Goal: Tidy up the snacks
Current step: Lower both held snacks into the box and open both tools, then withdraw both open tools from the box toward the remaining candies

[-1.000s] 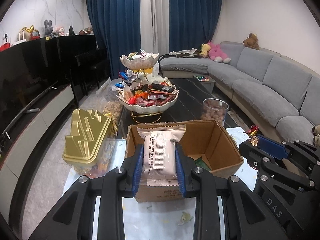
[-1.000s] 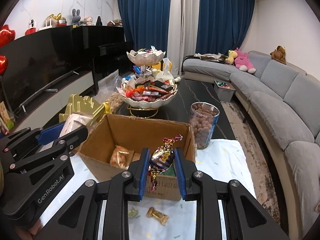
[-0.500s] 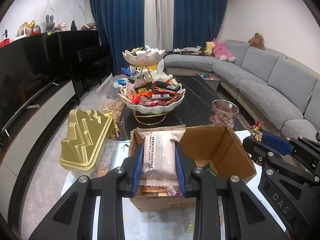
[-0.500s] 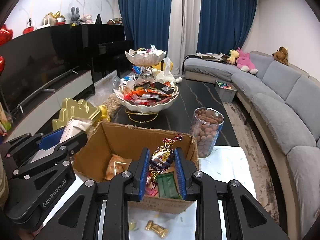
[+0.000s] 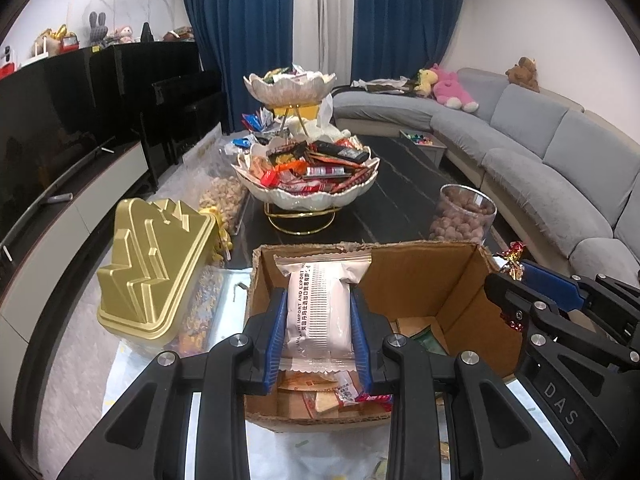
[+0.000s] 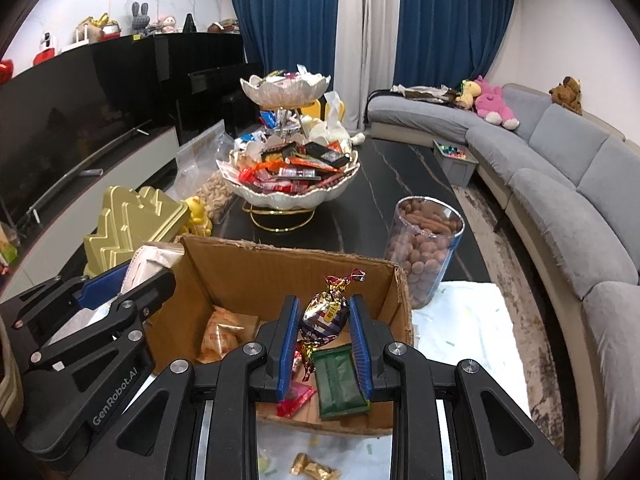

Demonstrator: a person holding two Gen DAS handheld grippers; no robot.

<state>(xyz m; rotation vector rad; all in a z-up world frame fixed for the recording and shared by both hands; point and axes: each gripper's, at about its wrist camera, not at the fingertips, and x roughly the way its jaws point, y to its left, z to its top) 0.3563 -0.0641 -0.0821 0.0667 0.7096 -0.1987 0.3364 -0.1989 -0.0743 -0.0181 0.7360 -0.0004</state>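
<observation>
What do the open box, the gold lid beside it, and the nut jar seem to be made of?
Box: brown corrugated cardboard, matte, with ragged torn rims.
Gold lid: probably moulded plastic with a satin metallic finish; its stepped ridges catch soft highlights. It could be metal.
Nut jar: clear glass or hard plastic; the nuts show through its glossy wall.

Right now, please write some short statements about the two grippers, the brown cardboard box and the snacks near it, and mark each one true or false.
1. The left gripper is shut on a white plastic snack packet. True.
2. The right gripper is open and empty. False: it is shut on a shiny foil-wrapped candy.
3. The brown cardboard box is empty. False: a green packet and other snacks lie inside.
4. A clear glass jar of brown nuts stands beside the box. True.
</observation>
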